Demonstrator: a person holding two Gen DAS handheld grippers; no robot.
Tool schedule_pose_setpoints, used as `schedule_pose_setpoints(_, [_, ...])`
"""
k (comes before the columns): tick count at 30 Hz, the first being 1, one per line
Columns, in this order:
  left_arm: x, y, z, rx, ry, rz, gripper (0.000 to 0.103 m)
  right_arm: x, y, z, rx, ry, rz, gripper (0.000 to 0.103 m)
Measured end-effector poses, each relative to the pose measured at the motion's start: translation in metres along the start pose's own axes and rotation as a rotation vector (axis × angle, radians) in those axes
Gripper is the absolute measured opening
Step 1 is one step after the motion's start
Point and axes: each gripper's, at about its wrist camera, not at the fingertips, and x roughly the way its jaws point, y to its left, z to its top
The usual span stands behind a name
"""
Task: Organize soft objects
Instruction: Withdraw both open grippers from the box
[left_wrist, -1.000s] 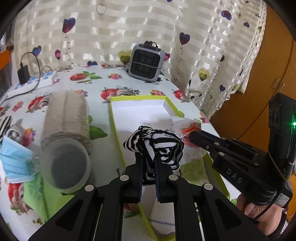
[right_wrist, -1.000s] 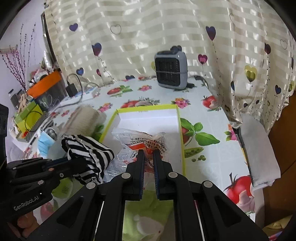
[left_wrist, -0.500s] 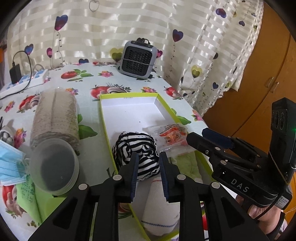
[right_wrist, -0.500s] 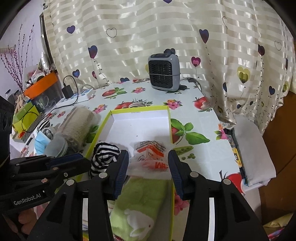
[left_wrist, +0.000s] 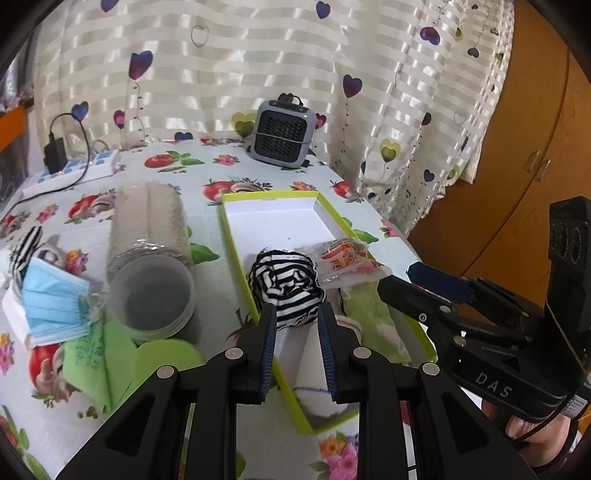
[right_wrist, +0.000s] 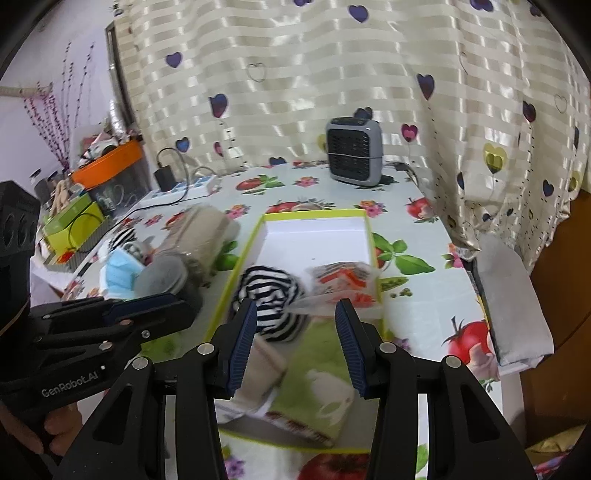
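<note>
On the counter (left_wrist: 280, 177), under a glossy oilcloth printed with tomatoes, flowers and leaves, a shallow lime-rimmed white box (left_wrist: 280, 225) lies open. Behind it hangs a satin-striped cream curtain (left_wrist: 258, 66) dotted with hearts, with wooden cupboard doors (left_wrist: 532, 155) to the right. Near the far edge stand a grey grilled heater (left_wrist: 283, 134) and a white power strip (left_wrist: 70, 173).

In the near half of the box lie a rolled black-and-white striped cloth (left_wrist: 286, 286), a crinkly clear packet with orange print (left_wrist: 345, 260), a fuzzy green towel (right_wrist: 317, 384) and a white sock (left_wrist: 317, 369); the packet's writing is unreadable. Left of the box lies a clear cylinder of beige cloth (left_wrist: 151, 236), with a pleated blue mask (left_wrist: 51, 299) beside it.

The left gripper (left_wrist: 296, 332), marked "GenRobot.AI", has its jaws parted and empty, flanking the striped cloth's near edge. The right gripper (right_wrist: 295, 336), marked "DAS", is spread wide, holding nothing.
</note>
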Motion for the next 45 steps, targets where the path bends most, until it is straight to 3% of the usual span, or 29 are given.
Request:
schedule_pose_setpoints(16, [-0.038, 0.013, -0.018, -0.029, -0.029, 0.025, 0.022, -0.023, 0.037, -0.009, -0.068, -0.013, 0.044, 0.046])
schedule_pose_setpoints(45, [-0.073, 0.063, -0.032, -0.111, -0.057, 0.095, 0.022, -0.023, 0.085, -0.016, -0.162, 0.013, 0.11, 0.046])
